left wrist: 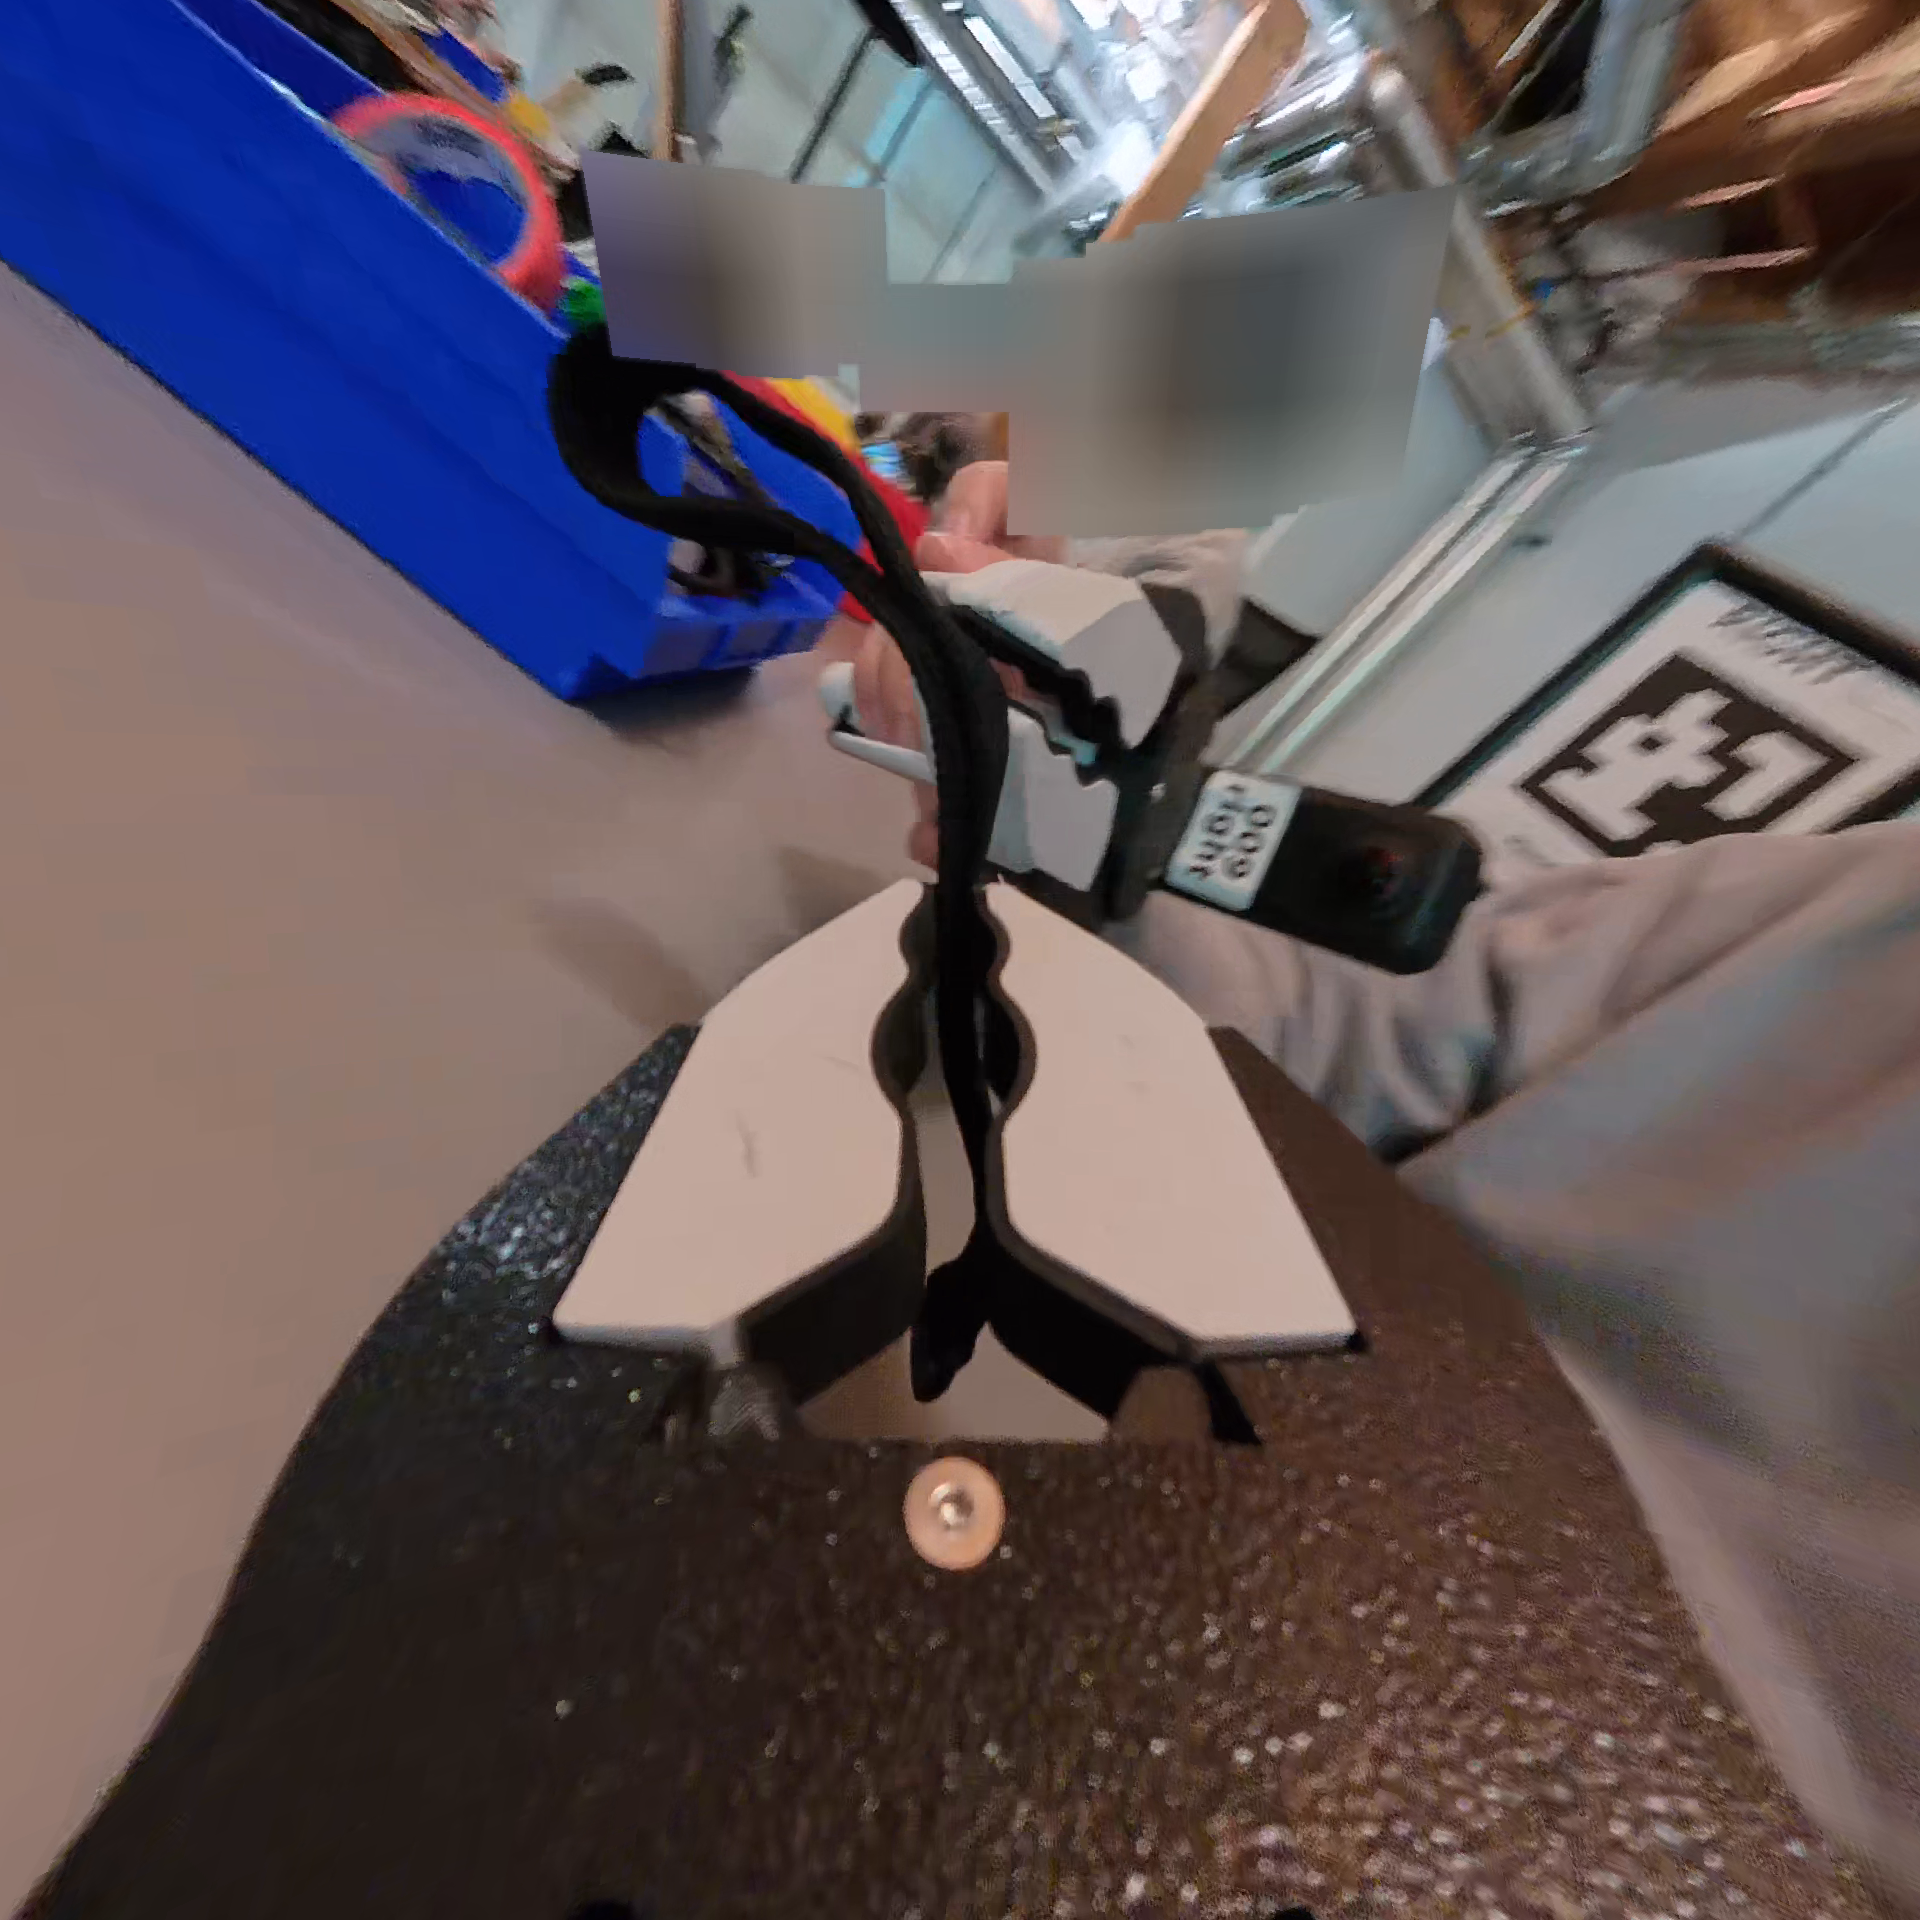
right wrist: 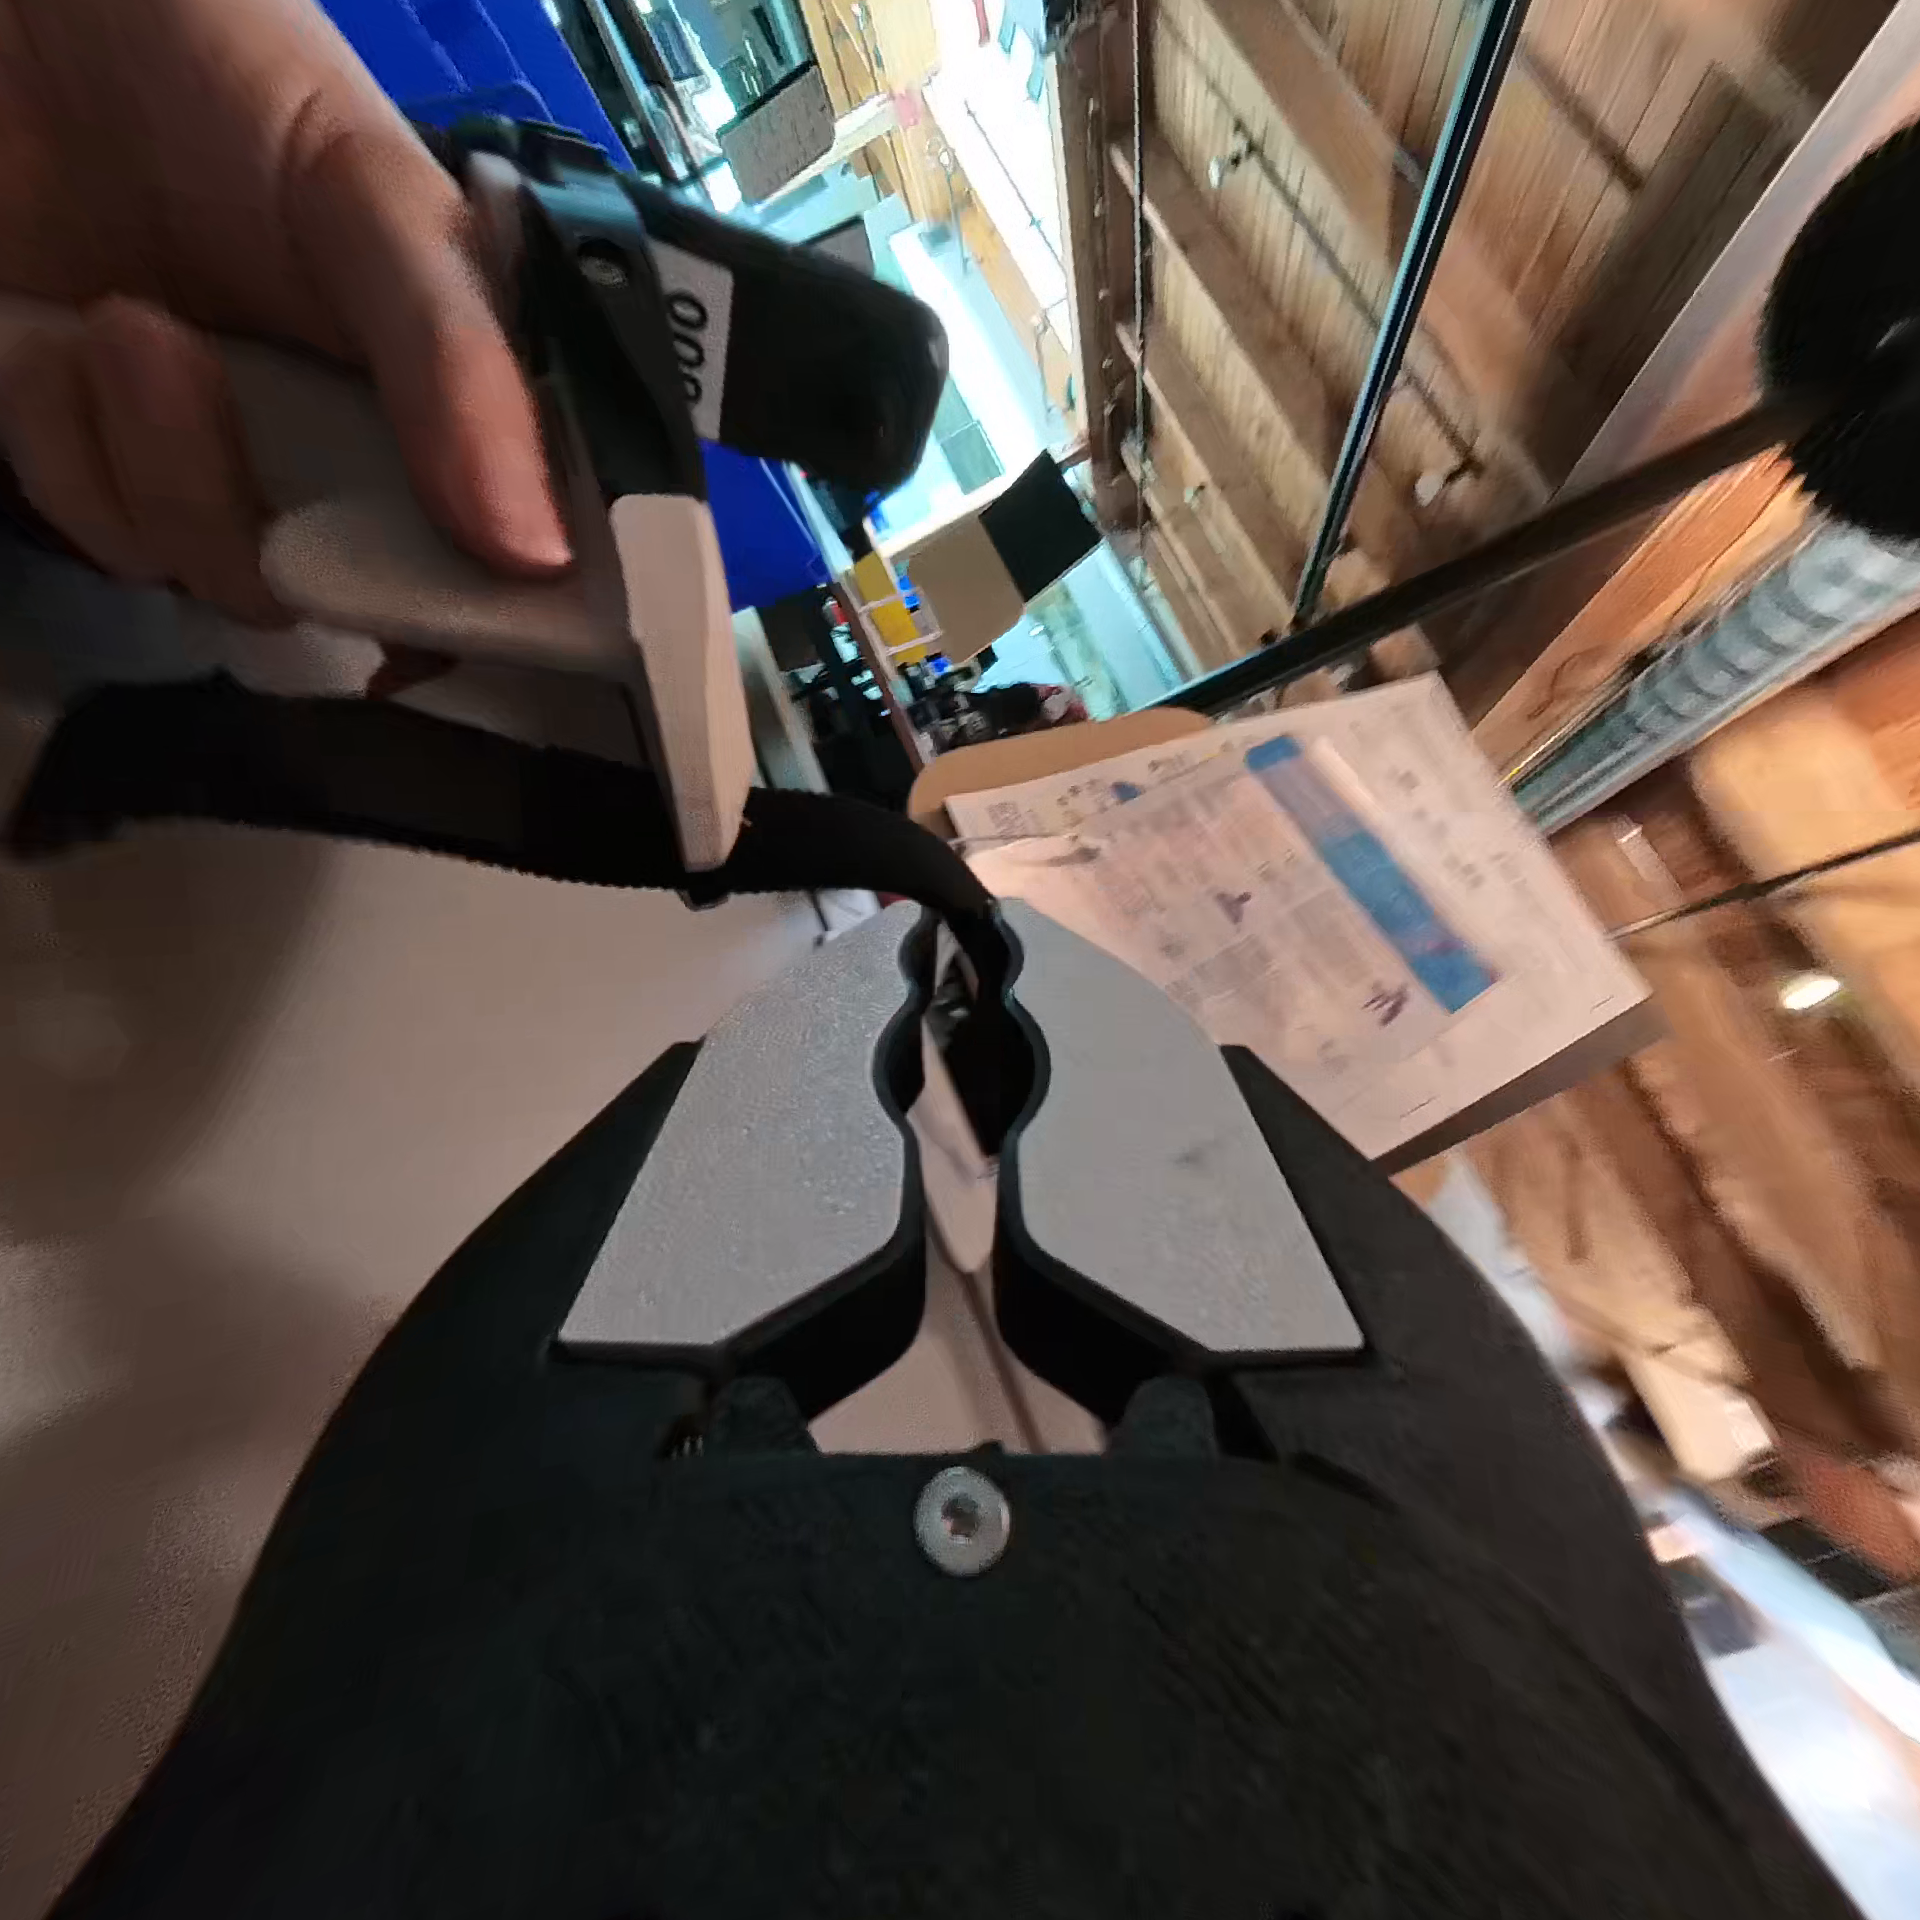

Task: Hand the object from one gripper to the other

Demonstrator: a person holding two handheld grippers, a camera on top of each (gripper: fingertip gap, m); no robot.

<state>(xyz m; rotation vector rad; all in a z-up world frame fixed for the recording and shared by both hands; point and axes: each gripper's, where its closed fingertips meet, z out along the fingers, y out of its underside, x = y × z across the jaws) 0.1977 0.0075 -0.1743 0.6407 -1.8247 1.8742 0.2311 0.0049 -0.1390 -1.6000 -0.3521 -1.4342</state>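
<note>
Strap (left wrist: 961,790) is black and floppy, and it hangs in the air between both grippers, so the swap is at its middle. The left gripper (left wrist: 954,925) has its fingers squeezed on the strap. The right gripper (right wrist: 961,935) also pinches it at the tips. Next, I think one gripper must let go slowly. Both are tipped sideways, close together, above the table (left wrist: 260,727), near a blue bin (left wrist: 312,312).
</note>
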